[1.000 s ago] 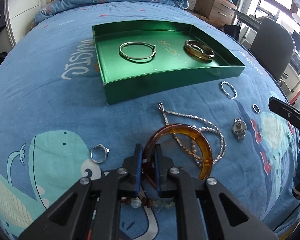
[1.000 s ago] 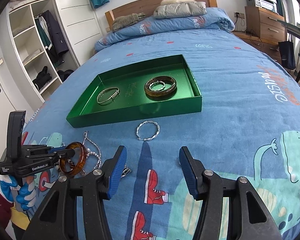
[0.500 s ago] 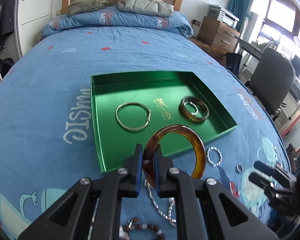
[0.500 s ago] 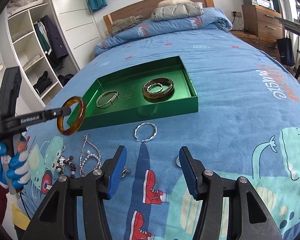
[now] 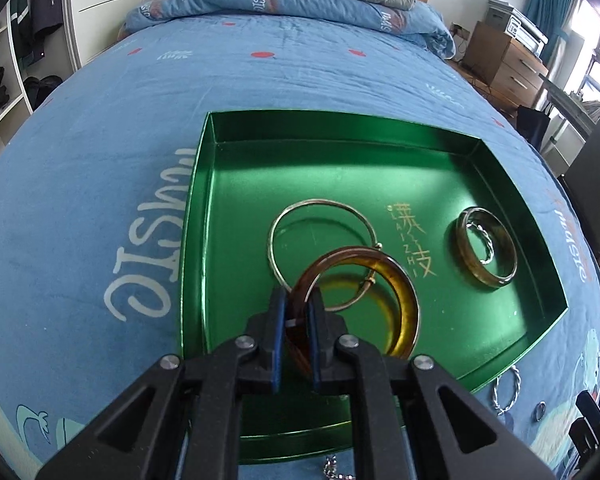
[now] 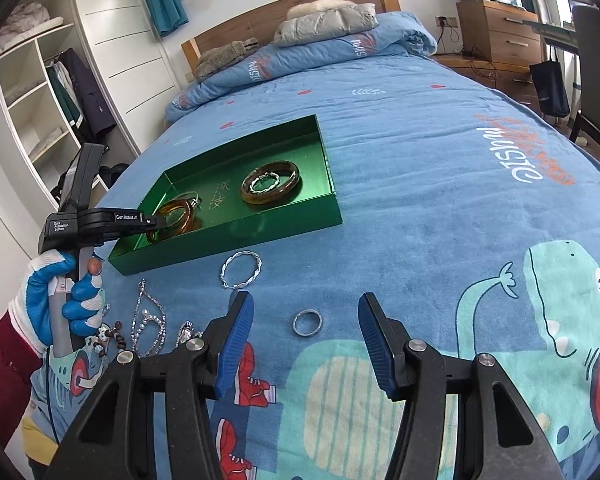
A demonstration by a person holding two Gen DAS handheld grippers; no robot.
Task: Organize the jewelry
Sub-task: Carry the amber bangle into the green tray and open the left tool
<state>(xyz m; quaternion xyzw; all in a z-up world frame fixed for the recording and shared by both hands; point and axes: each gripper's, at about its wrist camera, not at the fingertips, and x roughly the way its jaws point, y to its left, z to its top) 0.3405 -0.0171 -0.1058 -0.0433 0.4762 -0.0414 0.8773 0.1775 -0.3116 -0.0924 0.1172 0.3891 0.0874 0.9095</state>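
The green tray (image 5: 204, 216) lay on the blue bedspread (image 6: 440, 208), its low walls standing on all four sides; the far half of its floor was bare, and open bedspread stretched beyond it toward the pillows. Two bangles lay in the tray: a thin silver bangle (image 5: 276, 236) near the middle and a brown bangle (image 5: 470, 268) toward the right, with a small twisted ring (image 5: 487, 246) inside it. A third, the amber bangle (image 5: 406, 304), hung over the tray's near part, above the silver one.

The left gripper (image 5: 296, 320) pointed steeply down over the near wall, its fingers (image 5: 277, 320) pinched almost together on the amber bangle's rim. A gloved hand (image 6: 56, 292) gripped its handle, seen from the right wrist camera.

On the bedspread outside the tray lay one twisted silver bracelet (image 6: 242, 270), one plain ring (image 6: 307, 322), one rhinestone necklace (image 6: 150, 320) and one beaded bracelet (image 6: 112, 338).

The right gripper (image 6: 306, 344) hovered low, tilted down, its fingers (image 6: 236, 340) about half apart with nothing held, the plain ring lying between them.
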